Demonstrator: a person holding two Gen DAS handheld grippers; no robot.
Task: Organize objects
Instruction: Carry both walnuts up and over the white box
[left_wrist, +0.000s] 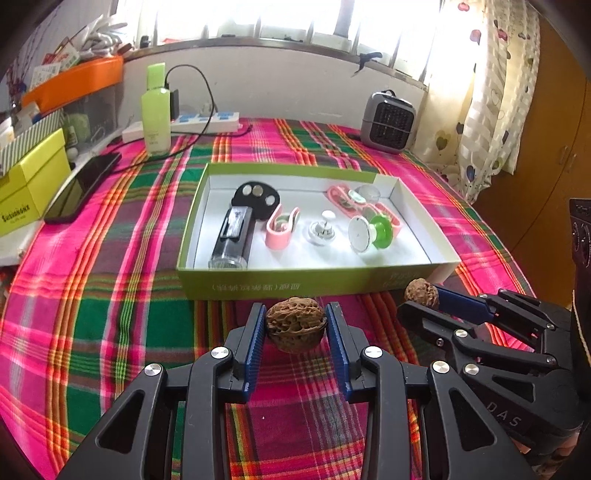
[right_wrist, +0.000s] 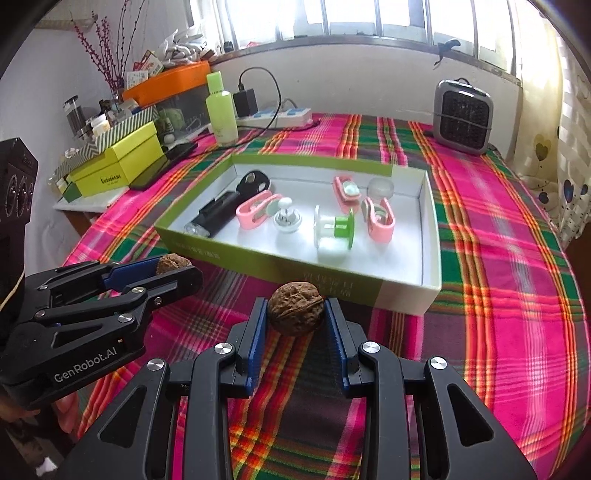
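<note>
Walnuts, 2 in number, are the items in hand: 1 walnut (left_wrist: 296, 325) sits clamped between the blue pads of the left tool (left_wrist: 295, 330), and a second walnut (right_wrist: 296, 308) is clamped the same way in the right tool (right_wrist: 295, 317). Both are held clear of the plaid cloth (left_wrist: 110, 295) on the desk, just short of the near wall of the open box (left_wrist: 314, 284).

Step in hand, as judged: carry each walnut over the near wall and set it on bare box floor. Procedure:
1. Lift enough to clear the wall before moving forward.
2. Aim for the free floor near the front; avoid the flashlight (left_wrist: 231, 238), the pink clips (left_wrist: 280, 230) and the green spool (left_wrist: 371, 232).
3. Lower close to the floor before release, since a round shell is likely to roll.

Tool state: each tool is narrowly open only to the width of its nut, pads pressing on both sides.
</note>
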